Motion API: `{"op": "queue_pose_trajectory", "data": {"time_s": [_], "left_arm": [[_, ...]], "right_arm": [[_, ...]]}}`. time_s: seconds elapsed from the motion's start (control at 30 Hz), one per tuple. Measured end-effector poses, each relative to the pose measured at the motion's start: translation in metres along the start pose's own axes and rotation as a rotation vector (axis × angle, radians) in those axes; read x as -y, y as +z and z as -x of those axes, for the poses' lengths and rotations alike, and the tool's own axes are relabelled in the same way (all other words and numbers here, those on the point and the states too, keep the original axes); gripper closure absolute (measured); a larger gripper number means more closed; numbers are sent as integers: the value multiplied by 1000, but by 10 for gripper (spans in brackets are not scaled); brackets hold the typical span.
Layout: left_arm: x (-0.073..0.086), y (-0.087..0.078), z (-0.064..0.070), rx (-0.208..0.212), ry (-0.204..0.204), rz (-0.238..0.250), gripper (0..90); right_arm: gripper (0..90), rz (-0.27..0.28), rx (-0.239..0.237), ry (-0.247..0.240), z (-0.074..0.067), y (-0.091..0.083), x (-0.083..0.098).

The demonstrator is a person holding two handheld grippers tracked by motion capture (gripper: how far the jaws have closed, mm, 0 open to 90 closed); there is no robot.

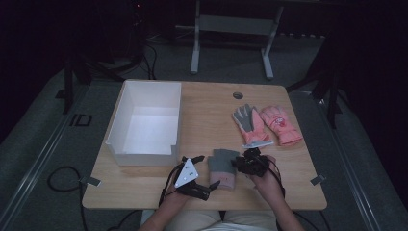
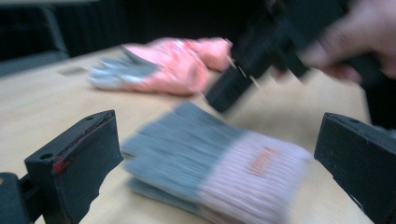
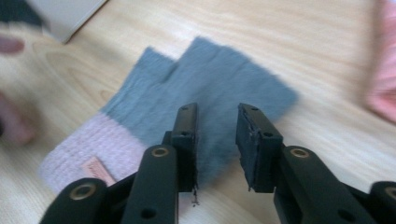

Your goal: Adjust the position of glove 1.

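On the wooden table [image 1: 207, 103], the grey-and-pink mitten [image 1: 222, 168] lies flat at the near edge between both grippers. The right gripper [image 3: 217, 140] hovers just over its grey end, jaws parted narrowly, gripping nothing. The left gripper [image 2: 210, 158] gapes wide, released, beside the white box [image 1: 144, 122].

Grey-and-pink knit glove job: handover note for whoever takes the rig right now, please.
Left gripper: jaws open, low at the pink cuff end of the knit glove, holding nothing.
Right gripper: jaws part open over the glove's grey end, nothing clamped.
Knit glove lies flat on the table, near the front edge. Two pink ski gloves lie further back on the right.
White box: nothing seen inside.
Done: no glove boxed. Left: probably regrasp and box the gloves.
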State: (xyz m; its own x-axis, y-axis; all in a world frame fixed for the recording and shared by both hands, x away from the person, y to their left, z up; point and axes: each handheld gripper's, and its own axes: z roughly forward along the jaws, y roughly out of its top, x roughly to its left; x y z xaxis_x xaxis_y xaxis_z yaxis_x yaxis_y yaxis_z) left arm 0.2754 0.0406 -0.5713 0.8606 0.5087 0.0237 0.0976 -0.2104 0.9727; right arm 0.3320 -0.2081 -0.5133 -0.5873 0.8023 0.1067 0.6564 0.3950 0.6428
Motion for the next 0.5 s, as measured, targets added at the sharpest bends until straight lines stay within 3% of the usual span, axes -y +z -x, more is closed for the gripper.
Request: {"op": "queue_pose_trajectory", "data": {"time_s": [0.1,0.2,0.3,0.37,0.5], "left_arm": [[-3,2,4,45,-27,-52,22],[-11,4,10,61,-16,-96,35],[-14,8,14,64,25,-151,77],[-16,11,15,89,35,-179,126],[-15,17,16,115,128,-243,140]], "right_arm": [[671,8,6,5,8,-7,1],[670,24,8,23,15,-13,5],[652,34,13,37,20,-13,7],[647,36,14,43,22,-12,6],[627,43,19,45,25,-8,1]]}}
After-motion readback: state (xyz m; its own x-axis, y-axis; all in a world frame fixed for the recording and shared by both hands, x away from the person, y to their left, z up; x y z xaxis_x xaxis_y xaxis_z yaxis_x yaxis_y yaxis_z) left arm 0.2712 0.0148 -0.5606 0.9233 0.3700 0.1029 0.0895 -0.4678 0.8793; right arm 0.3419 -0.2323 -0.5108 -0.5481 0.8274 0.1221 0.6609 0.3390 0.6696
